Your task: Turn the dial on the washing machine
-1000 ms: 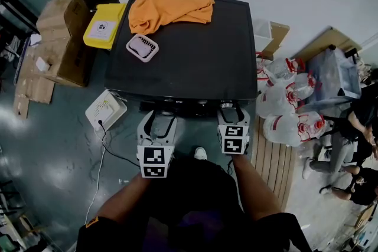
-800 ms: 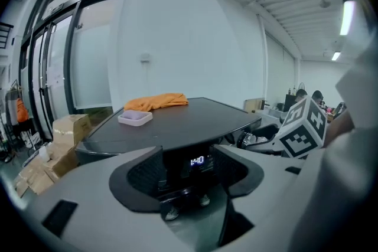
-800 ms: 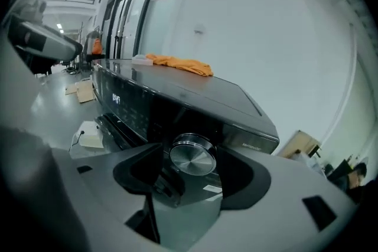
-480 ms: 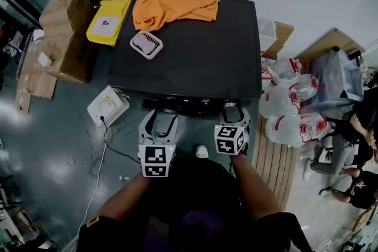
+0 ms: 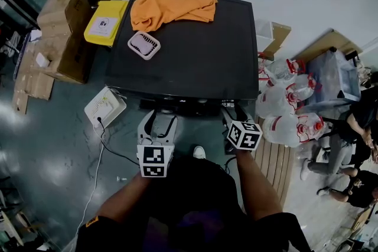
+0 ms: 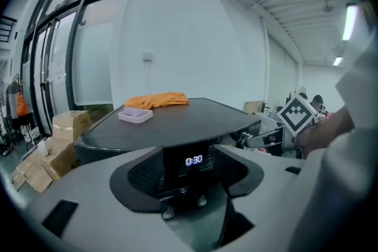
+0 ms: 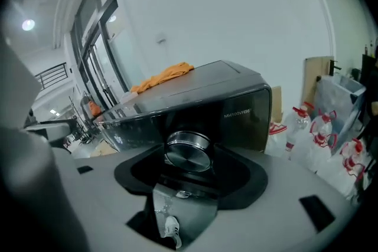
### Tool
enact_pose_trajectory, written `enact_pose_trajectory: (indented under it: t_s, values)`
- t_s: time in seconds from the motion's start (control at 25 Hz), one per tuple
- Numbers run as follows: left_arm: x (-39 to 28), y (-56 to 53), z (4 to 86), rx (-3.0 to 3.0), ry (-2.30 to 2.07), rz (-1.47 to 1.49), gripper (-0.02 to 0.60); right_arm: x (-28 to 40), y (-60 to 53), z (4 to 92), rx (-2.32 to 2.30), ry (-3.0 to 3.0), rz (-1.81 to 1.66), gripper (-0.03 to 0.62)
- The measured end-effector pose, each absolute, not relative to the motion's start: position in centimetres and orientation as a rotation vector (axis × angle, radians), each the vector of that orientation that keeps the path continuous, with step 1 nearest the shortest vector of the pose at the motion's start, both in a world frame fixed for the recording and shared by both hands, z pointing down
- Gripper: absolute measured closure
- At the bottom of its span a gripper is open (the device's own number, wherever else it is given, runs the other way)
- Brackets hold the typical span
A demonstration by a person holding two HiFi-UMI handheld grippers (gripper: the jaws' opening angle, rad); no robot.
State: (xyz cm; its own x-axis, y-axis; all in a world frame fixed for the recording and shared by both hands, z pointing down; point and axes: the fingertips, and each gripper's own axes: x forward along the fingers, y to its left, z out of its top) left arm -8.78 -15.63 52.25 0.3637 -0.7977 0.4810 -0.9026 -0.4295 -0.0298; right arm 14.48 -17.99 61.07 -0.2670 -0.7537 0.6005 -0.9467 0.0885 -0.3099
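Right gripper view: my right claw [image 7: 192, 154] clamps the dial [image 7: 188, 157] by its rim; rigid smooth metal, likely slippery. Left claw [image 6: 189, 166] released.

An orange cloth [image 5: 171, 6] lies near a small pink tray [image 5: 143, 45].
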Motion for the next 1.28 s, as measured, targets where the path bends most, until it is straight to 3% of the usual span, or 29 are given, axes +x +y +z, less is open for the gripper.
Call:
enact_pose_trajectory:
  t_s: [0.2, 0.48, 0.68, 0.92, 1.28]
  values:
    - [-8.8, -15.6, 52.3, 2.375, -1.529, 0.633, 0.319, 14.5, -18.0, 61.0, 1.699, -2.06, 0.9, 0.316]
    - [-9.0, -15.3, 52.2, 2.379, -1.535, 0.634, 0.319, 13.6, -17.5, 60.2, 1.647, -1.852, 0.394, 0.31]
    - [-9.3, -15.1, 52.1, 2.374, -1.538, 0.643, 0.319, 13.2, -17.6, 60.2, 1.616, -1.767, 0.259, 0.31]
    - [-9.6, -14.9, 52.2, 2.365, -1.546, 0.638, 0.319, 13.4, -17.7, 60.5, 1.641, -1.812, 0.401, 0.327]
    - [-9.9, -15.2, 52.6, 2.336, -1.55, 0.612, 0.319, 14.5, -17.7, 61.1, 1.678, -2.108, 0.956, 0.327]
